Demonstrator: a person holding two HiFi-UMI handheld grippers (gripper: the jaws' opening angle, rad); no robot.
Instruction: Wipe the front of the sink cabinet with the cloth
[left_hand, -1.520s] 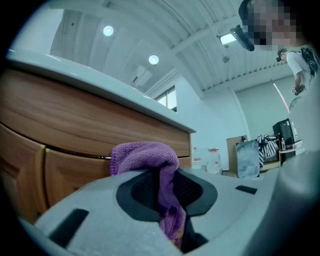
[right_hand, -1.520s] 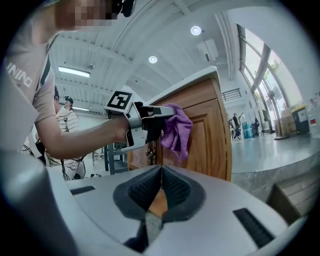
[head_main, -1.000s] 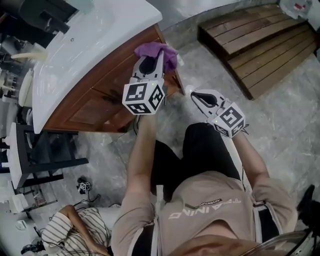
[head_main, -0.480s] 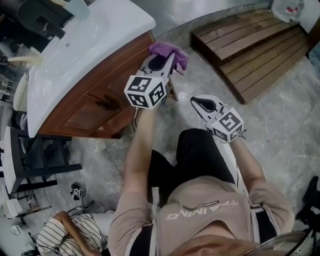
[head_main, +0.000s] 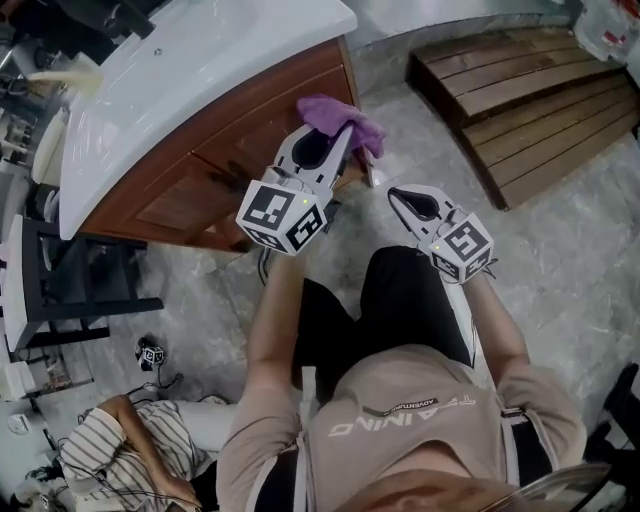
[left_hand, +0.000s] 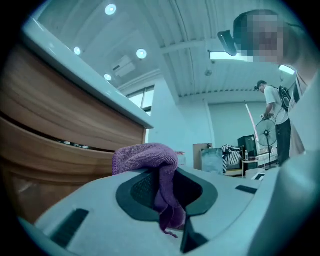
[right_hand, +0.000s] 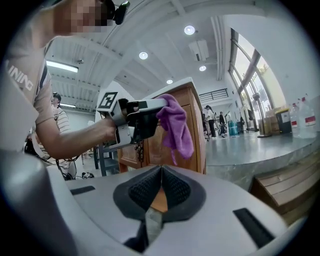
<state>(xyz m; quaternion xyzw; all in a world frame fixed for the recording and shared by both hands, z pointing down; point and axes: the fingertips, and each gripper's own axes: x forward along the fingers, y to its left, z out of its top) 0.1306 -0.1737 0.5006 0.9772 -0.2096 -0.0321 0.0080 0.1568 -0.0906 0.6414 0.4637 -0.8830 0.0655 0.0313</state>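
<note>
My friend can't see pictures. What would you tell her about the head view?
Seen from above, a person's left gripper holds a purple cloth close to the wooden front of the sink cabinet. The right gripper is shut and empty beside it.

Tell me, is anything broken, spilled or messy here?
Nothing really stands out. The purple cloth is just bunched up, pinched in the left tongs by the wooden sink cabinet, whose front shows no spills or damage. The right tongs are shut and empty.
</note>
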